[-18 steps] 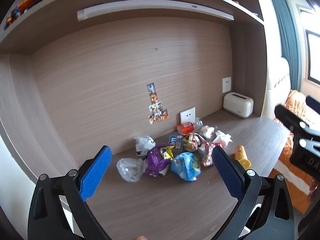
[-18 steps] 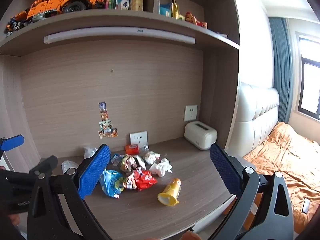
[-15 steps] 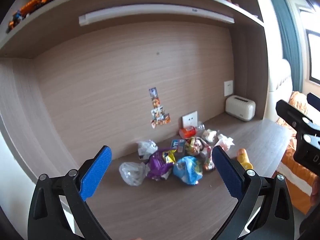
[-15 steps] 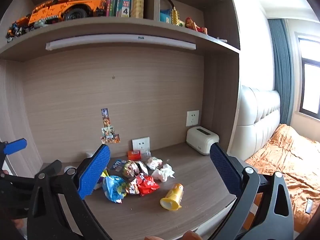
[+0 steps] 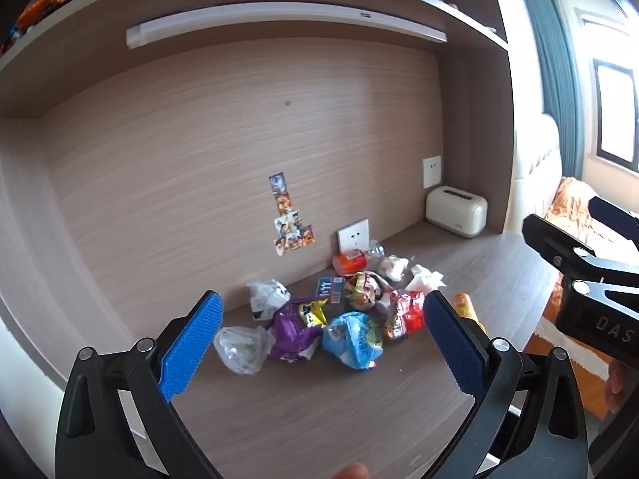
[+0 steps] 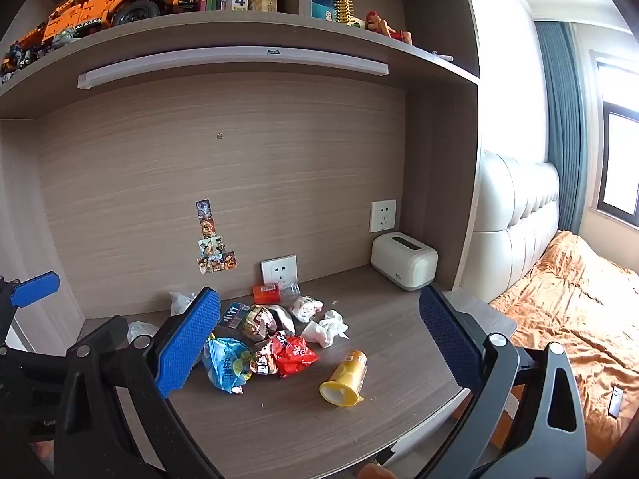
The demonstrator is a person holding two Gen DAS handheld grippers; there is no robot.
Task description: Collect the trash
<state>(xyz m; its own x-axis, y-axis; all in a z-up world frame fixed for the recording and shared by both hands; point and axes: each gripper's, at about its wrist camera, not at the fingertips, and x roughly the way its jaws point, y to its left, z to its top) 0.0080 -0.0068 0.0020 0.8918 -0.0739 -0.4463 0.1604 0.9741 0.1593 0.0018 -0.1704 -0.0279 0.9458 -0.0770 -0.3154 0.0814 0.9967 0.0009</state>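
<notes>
A heap of trash lies on the wooden desk point(image 5: 303, 407) near the back wall. It holds a blue bag point(image 5: 353, 339) point(image 6: 225, 363), a purple wrapper point(image 5: 295, 325), a clear plastic bag point(image 5: 239, 347), a red wrapper point(image 6: 293, 353), crumpled tissues point(image 6: 325, 327) and a tipped yellow cup point(image 6: 345, 375). My left gripper point(image 5: 319, 343) hangs open in front of the heap with nothing between its blue pads. My right gripper point(image 6: 319, 343) is open too, short of the yellow cup and empty. The right gripper's black body point(image 5: 579, 275) shows at the left wrist view's right edge.
A white toaster-like box point(image 6: 403, 265) stands at the desk's back right corner. Wall sockets point(image 6: 278, 269) and stickers point(image 6: 211, 243) are on the back panel. A shelf above carries an orange toy truck point(image 6: 120, 0) and books. A bed with an orange cover point(image 6: 571, 311) lies to the right.
Both views have tilted and shifted slightly, so the trash heap sits a little differently in frame. Both grippers stay wide open and empty.
</notes>
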